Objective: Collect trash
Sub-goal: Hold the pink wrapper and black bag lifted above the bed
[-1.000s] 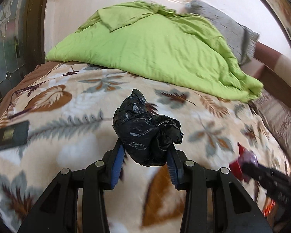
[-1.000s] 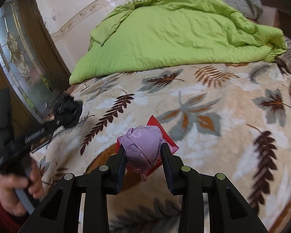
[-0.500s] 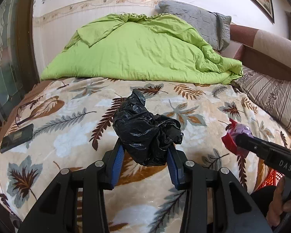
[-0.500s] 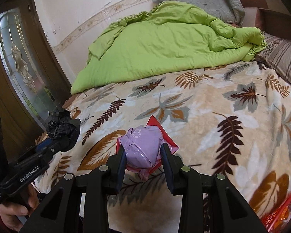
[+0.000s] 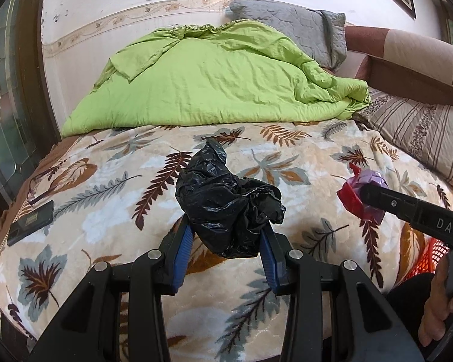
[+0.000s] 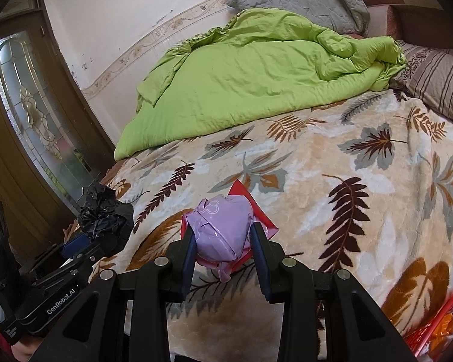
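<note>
Black bag point(image 5: 228, 202): we see thin, glossy, crinkled plastic.
Lilac wrapper point(image 6: 222, 229): we see smooth shiny plastic.
Far green quilt point(image 5: 214, 81): matt, creased cloth.
Leaf-print blanket point(image 5: 111, 187): plush fleece.

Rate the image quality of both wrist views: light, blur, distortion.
Left wrist view: even daylight, sharp, no motion blur; fisheye bows the wall border and darkens the corners. Right wrist view: equally bright and sharp; the door curves strongly, with a warm flare at the left edge.
</note>
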Demonstrator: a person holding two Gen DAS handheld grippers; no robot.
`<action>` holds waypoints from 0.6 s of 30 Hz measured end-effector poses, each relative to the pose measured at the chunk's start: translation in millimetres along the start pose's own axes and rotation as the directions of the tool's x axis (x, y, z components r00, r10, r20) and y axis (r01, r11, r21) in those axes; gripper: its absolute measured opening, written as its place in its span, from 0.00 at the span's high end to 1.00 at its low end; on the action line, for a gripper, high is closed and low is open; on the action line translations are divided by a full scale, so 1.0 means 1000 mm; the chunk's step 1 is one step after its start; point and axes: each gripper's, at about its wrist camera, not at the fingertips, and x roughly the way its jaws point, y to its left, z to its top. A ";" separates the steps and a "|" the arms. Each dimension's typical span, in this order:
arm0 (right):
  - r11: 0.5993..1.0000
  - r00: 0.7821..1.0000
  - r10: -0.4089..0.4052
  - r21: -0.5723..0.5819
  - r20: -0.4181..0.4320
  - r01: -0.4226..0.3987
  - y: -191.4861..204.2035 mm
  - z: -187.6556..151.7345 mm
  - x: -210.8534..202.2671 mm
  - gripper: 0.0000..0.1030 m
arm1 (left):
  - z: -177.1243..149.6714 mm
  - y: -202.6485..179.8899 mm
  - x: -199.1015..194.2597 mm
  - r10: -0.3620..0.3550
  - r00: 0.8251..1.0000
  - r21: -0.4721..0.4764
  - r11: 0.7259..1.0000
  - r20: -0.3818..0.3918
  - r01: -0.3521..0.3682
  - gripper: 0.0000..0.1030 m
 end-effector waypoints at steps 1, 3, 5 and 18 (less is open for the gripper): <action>1.000 1.000 0.001 0.000 0.000 -0.001 0.000 0.000 0.000 0.64 | 0.000 0.000 0.000 0.000 1.000 0.000 1.000 -0.001 0.000 0.61; 1.000 1.000 0.001 0.003 0.002 -0.001 0.000 0.000 0.000 0.64 | -0.001 -0.001 0.000 0.001 1.000 0.002 1.000 -0.001 -0.001 0.61; 1.000 1.000 0.003 0.005 0.001 -0.003 0.000 0.000 0.000 0.64 | -0.001 0.000 0.000 -0.001 1.000 0.002 1.000 -0.003 0.001 0.61; 0.999 1.000 0.005 0.033 -0.003 -0.005 -0.003 -0.002 -0.005 0.64 | -0.004 -0.007 -0.001 -0.018 1.000 0.012 1.000 0.006 0.018 0.61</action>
